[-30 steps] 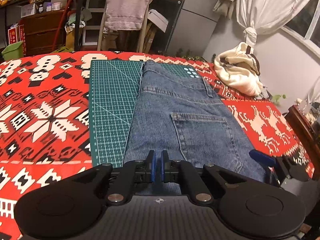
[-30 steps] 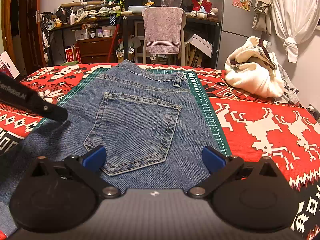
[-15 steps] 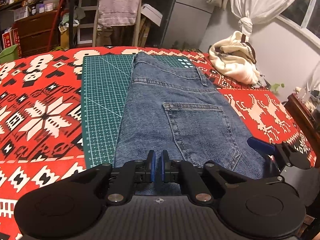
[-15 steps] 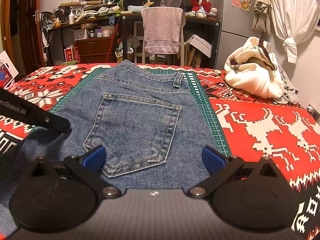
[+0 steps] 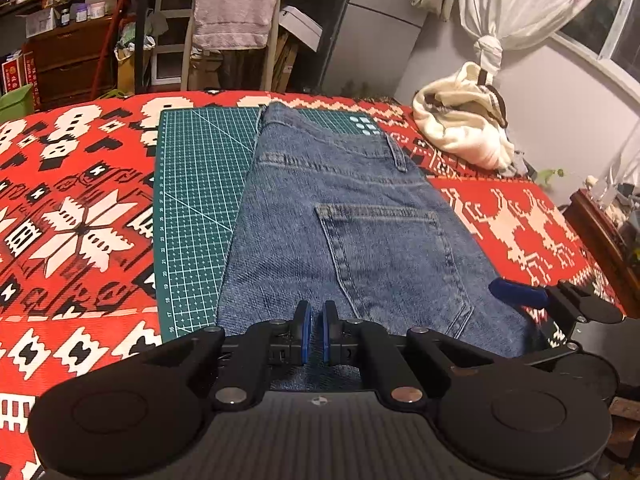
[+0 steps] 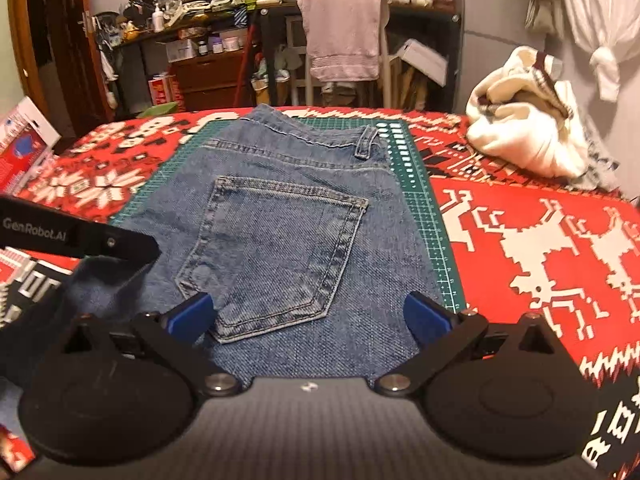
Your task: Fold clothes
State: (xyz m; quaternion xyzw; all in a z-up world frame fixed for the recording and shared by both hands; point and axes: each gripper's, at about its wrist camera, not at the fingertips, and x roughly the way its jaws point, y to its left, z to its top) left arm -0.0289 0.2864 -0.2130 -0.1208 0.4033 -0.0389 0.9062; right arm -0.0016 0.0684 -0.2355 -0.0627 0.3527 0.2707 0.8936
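Note:
Blue jeans (image 5: 360, 216) lie folded lengthwise, back pocket (image 6: 276, 248) up, on a green cutting mat (image 5: 200, 200). My left gripper (image 5: 314, 332) is shut on the near left edge of the jeans. In the right wrist view its black finger (image 6: 120, 242) holds a fold of denim (image 6: 108, 280) lifted off the bed. My right gripper (image 6: 308, 314) hovers open low over the near end of the jeans, just below the pocket, with nothing between its blue pads (image 6: 192, 312). One right pad (image 5: 516, 292) shows at the jeans' right edge in the left wrist view.
The mat lies on a red patterned blanket (image 5: 80, 220). A cream garment heap (image 6: 528, 136) sits at the back right by the wall. Beyond the bed stand a chair with a pink towel (image 6: 344, 36), cluttered shelves and a grey cabinet. A wooden side table (image 5: 600, 240) is at right.
My left gripper has shifted slightly right toward the pocket with the denim edge in it, so the fold stands higher. The right gripper has barely moved and stays open.

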